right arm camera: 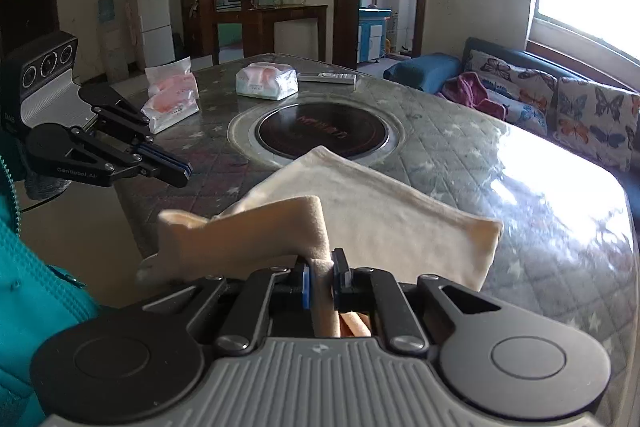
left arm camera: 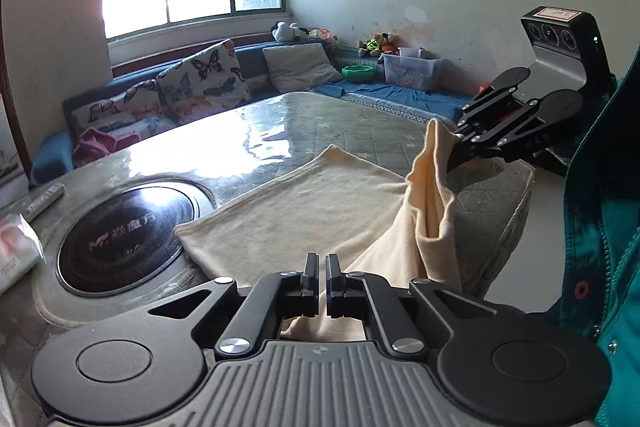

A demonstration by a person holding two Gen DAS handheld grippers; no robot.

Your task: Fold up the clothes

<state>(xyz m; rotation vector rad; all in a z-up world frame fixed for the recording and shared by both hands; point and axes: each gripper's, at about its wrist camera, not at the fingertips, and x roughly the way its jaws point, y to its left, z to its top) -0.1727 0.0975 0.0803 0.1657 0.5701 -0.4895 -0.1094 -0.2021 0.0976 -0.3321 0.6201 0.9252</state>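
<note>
On the grey quilted, star-printed table cover (left arm camera: pixel 352 123), a pale cream, soft cotton garment (left arm camera: pixel 304 203) lies partly folded into a flat rectangle, just beside the round black glass hob (left arm camera: pixel 128 227) at its nine o'clock. Its near edge is lifted off the table, bunched into a creased, drooping ridge at four o'clock. The right gripper (right arm camera: pixel 323 267) is clenched on that raised fold, while the left gripper (left arm camera: pixel 322 263) is closed with no cloth visible between its fingers.
</note>
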